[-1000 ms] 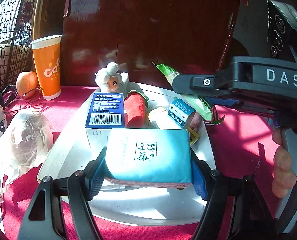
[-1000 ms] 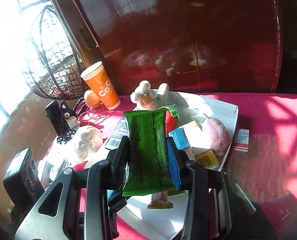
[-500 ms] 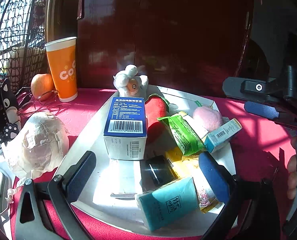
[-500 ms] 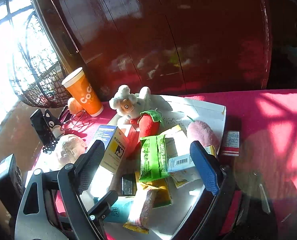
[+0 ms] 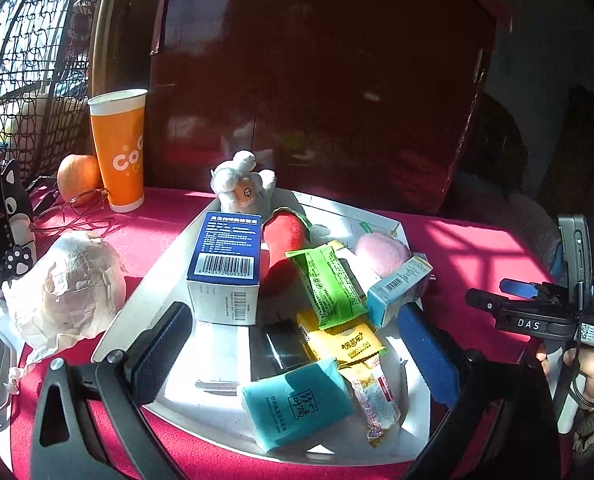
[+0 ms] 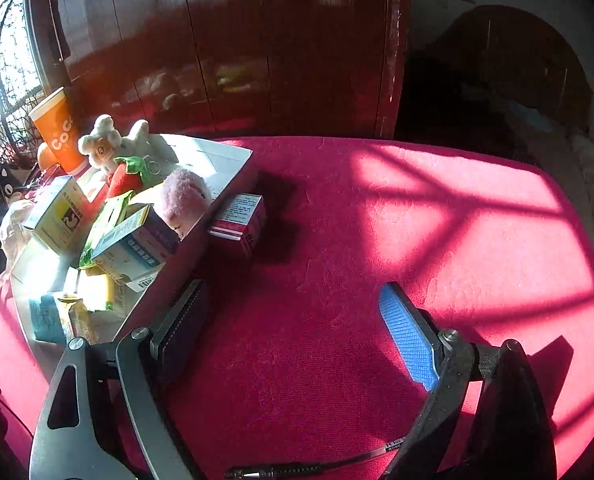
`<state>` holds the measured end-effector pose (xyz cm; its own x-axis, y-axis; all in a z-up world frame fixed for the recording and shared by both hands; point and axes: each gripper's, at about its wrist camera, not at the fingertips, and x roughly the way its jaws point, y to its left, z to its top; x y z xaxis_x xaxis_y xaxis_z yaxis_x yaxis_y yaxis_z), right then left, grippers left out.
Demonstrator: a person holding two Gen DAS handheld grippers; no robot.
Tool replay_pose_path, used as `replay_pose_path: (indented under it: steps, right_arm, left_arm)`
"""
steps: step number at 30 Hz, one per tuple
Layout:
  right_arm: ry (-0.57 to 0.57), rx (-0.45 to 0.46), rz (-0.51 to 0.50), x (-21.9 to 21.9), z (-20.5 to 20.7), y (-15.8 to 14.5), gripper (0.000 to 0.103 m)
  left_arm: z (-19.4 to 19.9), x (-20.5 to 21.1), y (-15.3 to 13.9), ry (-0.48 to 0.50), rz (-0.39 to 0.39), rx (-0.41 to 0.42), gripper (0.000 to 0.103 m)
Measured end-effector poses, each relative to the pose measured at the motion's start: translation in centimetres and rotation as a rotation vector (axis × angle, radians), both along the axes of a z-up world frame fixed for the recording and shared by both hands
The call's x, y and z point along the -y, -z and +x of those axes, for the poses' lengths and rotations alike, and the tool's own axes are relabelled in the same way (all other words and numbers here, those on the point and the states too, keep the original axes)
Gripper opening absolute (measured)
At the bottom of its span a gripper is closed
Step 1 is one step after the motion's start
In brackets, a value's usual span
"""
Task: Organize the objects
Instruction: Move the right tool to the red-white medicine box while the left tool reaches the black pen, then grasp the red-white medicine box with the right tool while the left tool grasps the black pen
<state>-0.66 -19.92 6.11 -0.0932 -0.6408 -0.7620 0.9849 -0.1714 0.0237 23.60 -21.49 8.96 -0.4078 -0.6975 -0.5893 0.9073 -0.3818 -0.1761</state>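
A white tray (image 5: 213, 360) holds a teal tissue pack (image 5: 297, 400), a green snack packet (image 5: 325, 280), a blue box (image 5: 227, 252), a yellow packet (image 5: 345, 344), a small light-blue box (image 5: 399, 290), and red (image 5: 283, 236), pink (image 5: 381, 252) and white (image 5: 241, 186) plush toys. My left gripper (image 5: 293, 320) stands wide open over the tray's near end and holds nothing. My right gripper (image 6: 297, 328) is open over the red cloth, right of the tray (image 6: 233, 160), with nothing between its pads. A red-and-white box (image 6: 239, 220) lies beside the tray.
Left of the tray stand an orange paper cup (image 5: 119, 148), an orange fruit (image 5: 77, 178), glasses (image 5: 73, 208), a paper-wrapped bundle (image 5: 67, 292) and a cat-shaped phone stand (image 5: 5, 224). A dark wooden cabinet (image 5: 317, 80) rises behind. Red tablecloth (image 6: 437, 220) spreads to the right.
Both grippers opened. The teal pack left my left gripper and now lies in the tray. The green packet dropped into the tray, and my right gripper swung right over the cloth.
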Motion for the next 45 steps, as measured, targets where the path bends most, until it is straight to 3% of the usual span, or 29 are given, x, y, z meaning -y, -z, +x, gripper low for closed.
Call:
replay_pose_path:
  steps: [3, 6, 10, 16, 21, 22, 23, 25, 28, 32, 40, 41, 43, 45]
  right_arm:
    - [0.029, -0.040, 0.022, 2.5, 0.3, 1.6, 0.088]
    - [0.012, 0.009, 0.016, 4.2, 0.9, 2.1, 0.088]
    - [0.002, -0.102, 0.049, 5.5, 2.9, 2.8, 0.088]
    - [0.016, -0.107, 0.064, 6.8, 3.2, 3.8, 0.087]
    - [0.090, -0.038, 0.049, 8.4, 1.5, 4.2, 0.087]
    - [0.100, -0.031, 0.047, 8.5, 1.3, 4.3, 0.083]
    - [0.108, -0.021, 0.051, 8.6, 1.2, 4.3, 0.072]
    - [0.127, 0.009, 0.057, 8.6, 0.7, 4.3, 0.066]
    - [0.193, -0.010, 0.081, 8.0, -0.2, 4.3, 0.066]
    - [0.207, 0.097, 0.055, 7.0, -1.7, 4.1, 0.066]
    - [0.124, -0.052, 0.054, 10.3, 0.6, 3.8, 0.067]
    - [0.116, -0.035, 0.056, 10.4, 0.4, 4.0, 0.064]
    - [0.120, 0.000, 0.082, 10.2, -0.1, 4.1, 0.031]
    - [0.122, 0.059, 0.062, 8.5, -0.9, 3.3, 0.031]
  left_arm:
    - [0.0, -0.3, 0.0, 0.008, -0.005, 0.012, 0.103]
    - [0.6, -0.1, 0.4, -0.002, 0.006, 0.011, 0.103]
    - [1.3, 0.5, 1.2, -0.018, 0.034, 0.001, 0.103]
    - [1.2, 0.8, 2.0, -0.015, 0.052, -0.004, 0.103]
    - [1.0, 0.6, 2.1, -0.011, 0.056, 0.003, 0.103]
    - [0.9, 0.6, 2.0, -0.010, 0.055, 0.003, 0.103]
    - [0.8, 0.6, 2.0, -0.009, 0.054, 0.004, 0.103]
    - [0.7, 0.5, 1.9, -0.006, 0.052, 0.006, 0.103]
    - [0.7, 0.5, 1.9, -0.003, 0.053, 0.004, 0.103]
    - [0.4, 0.5, 2.2, 0.003, 0.059, 0.005, 0.103]
    - [0.1, 0.2, 2.0, 0.021, 0.075, -0.004, 0.103]
    - [-0.1, 0.1, 1.9, 0.029, 0.075, -0.005, 0.103]
    - [-0.9, -0.2, 1.5, 0.071, 0.073, -0.008, 0.103]
    - [-2.5, -0.9, 1.1, 0.150, 0.070, -0.005, 0.103]
